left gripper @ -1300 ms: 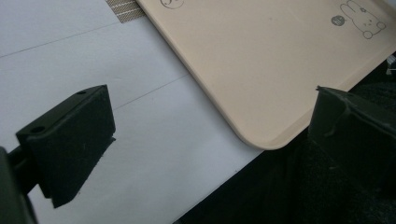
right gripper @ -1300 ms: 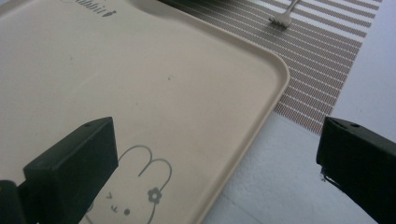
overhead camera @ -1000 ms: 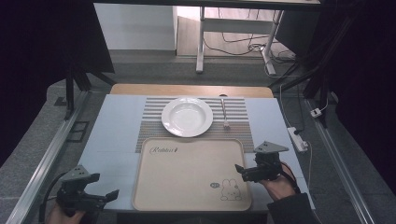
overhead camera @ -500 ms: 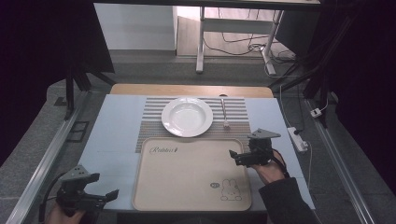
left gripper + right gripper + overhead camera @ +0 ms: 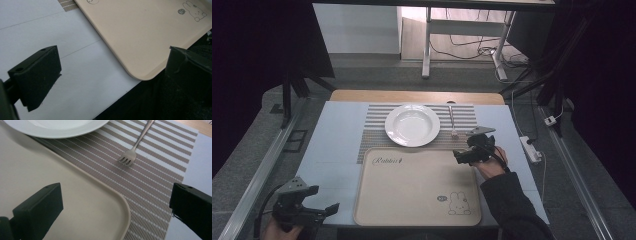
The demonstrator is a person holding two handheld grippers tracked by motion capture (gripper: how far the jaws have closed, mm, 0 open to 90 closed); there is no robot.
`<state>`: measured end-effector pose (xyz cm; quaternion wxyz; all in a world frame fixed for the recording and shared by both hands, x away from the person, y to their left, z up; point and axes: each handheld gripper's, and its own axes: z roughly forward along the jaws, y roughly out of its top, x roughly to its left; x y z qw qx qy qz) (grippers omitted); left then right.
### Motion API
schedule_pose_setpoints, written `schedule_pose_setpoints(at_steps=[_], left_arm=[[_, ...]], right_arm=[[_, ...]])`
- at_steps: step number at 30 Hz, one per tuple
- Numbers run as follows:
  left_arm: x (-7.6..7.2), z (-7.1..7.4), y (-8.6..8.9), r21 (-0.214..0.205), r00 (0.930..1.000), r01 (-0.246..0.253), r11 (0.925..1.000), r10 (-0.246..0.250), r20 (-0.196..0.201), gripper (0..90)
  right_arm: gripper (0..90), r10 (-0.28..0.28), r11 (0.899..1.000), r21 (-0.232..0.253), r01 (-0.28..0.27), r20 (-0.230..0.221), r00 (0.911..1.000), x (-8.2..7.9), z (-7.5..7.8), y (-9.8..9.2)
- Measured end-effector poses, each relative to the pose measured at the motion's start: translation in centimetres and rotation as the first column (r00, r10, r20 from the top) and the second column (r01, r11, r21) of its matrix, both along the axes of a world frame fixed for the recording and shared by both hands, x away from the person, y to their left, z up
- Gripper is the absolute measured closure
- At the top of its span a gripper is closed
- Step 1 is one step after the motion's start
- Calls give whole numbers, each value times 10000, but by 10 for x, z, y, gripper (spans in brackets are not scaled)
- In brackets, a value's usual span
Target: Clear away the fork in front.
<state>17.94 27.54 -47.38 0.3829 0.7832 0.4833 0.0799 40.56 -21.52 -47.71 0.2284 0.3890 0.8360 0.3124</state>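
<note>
A white plate [image 5: 412, 125] sits on a striped placemat [image 5: 372, 135], with a metal fork [image 5: 452, 121] lying to its right, tines toward me. In front of the mat lies a beige tray [image 5: 412, 185] with a rabbit drawing. My right gripper [image 5: 460, 155] hovers open over the tray's far right corner; in the right gripper view the fork [image 5: 136, 146], the plate [image 5: 57, 128] and the tray's corner [image 5: 110, 202] lie ahead between its jaws. My left gripper [image 5: 329, 209] rests open at the table's near left, beside the tray's near corner [image 5: 142, 72].
A pale blue table top [image 5: 332, 145] carries everything, with a wooden strip [image 5: 412, 96] along its far edge. A white power strip [image 5: 530, 148] lies right of the table. Metal rails [image 5: 262, 170] run along both sides.
My right gripper has moved away from me, from the tray's right side to its far right corner near the fork. The left gripper has stayed still.
</note>
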Motion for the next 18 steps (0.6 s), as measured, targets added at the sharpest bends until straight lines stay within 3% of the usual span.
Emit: schedule_pose_setpoints(at_steps=[7, 10, 13, 18], left_arm=[[0, 0, 0, -5, 10000, 3, 10000, -3, -6, 5], [0, 0, 0, -15, 10000, 3, 10000, -3, -8, 5], [0, 0, 0, -8, 10000, 13, 10000, -13, -19, 6], [1, 0, 0, -25, 10000, 13, 10000, -14, -42, 7]], right_arm=[[0, -233, 9985, -488, 232, -4, 9997, 27, -5, 8], [0, -129, 9956, -931, 136, 81, 9999, 38, -7, 11], [0, 102, 9871, -1602, -68, 202, 9997, 47, -11, 16], [17, 407, 9622, -2710, -267, 460, 9981, 57, -18, 25]])
